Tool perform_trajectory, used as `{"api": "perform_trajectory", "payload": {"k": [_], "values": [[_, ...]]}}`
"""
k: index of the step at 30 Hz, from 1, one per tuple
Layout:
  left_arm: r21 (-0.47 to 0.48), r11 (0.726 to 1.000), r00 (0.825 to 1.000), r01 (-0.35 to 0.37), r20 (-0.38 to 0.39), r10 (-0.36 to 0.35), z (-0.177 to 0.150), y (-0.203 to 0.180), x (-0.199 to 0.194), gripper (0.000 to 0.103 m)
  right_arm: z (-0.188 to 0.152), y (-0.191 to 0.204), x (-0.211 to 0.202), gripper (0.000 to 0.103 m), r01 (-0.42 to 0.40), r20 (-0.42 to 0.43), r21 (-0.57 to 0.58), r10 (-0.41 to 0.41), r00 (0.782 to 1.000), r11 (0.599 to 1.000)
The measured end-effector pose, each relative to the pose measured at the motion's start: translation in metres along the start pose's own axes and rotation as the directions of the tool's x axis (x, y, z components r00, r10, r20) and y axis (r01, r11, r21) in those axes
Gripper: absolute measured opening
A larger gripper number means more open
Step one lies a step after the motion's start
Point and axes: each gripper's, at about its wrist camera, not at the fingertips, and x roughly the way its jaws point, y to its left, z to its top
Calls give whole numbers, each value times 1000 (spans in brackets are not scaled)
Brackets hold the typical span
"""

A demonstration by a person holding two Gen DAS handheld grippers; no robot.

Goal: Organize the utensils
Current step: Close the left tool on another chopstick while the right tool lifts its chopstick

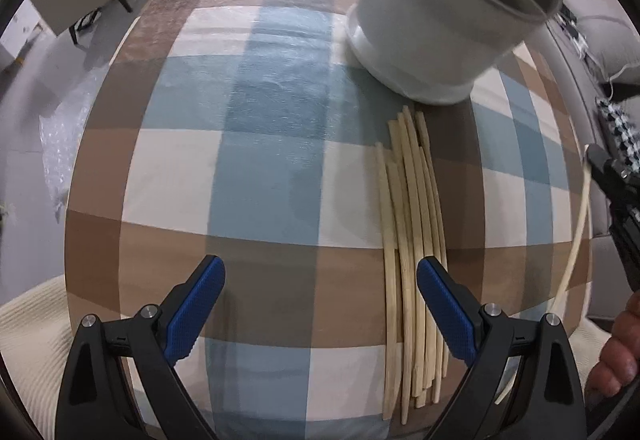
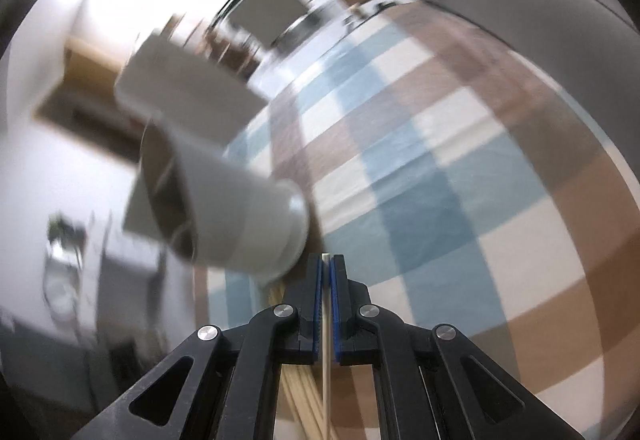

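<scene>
Chopsticks (image 1: 412,264) lay in a loose pale bundle on the checked tablecloth (image 1: 260,160), their far tips almost touching the base of a white holder (image 1: 436,20) with a grey inner lining and a divider across its mouth. I had the left gripper (image 1: 320,304) hanging over the cloth with its blue pads spread wide and nothing between them; its right pad sat just above the near part of the bundle. My right gripper (image 2: 326,272) was pinched nearly closed on a single chopstick (image 2: 326,340), which ran straight back between the blue pads toward the camera. In the left wrist view that stick (image 1: 576,240) showed at the right edge, off the table. The right wrist view was heavily blurred, with the holder (image 2: 240,216) smeared just beside the fingertips. I could read no brand, label or writing anywhere, neither on the holder nor on the grippers.
</scene>
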Motion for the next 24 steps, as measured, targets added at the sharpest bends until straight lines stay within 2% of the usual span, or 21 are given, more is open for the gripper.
{"api": "perform_trajectory", "payload": {"k": [4, 6, 10, 14, 19, 21, 24], "values": [[39, 997, 998, -60, -16, 60, -4, -1, 4, 93, 3, -16, -5, 3, 36, 69, 51, -40, 997, 998], [47, 995, 995, -94, -33, 95, -5, 3, 7, 91, 5, -19, -11, 3, 23, 87, 61, -28, 996, 998], [28, 996, 996, -87, -29, 88, -4, 9, 7, 90, 9, -7, -18, 3, 16, 137, 7, -17, 990, 1000], [42, 996, 996, -84, -21, 85, 2, 10, 7, 84, 12, -2, -21, 3, 25, 160, -35, -20, 987, 999], [68, 991, 992, -118, -27, 120, 10, 8, 11, 82, 14, -6, -22, 3, 42, 169, -27, -36, 985, 999], [70, 991, 993, -116, -20, 118, 14, 8, 14, 75, 15, -6, -24, 3, 47, 173, -26, -41, 984, 999], [75, 991, 993, -113, -8, 114, 29, 4, 17, 55, 15, -4, -26, 3, 52, 183, -38, -44, 982, 998]]}}
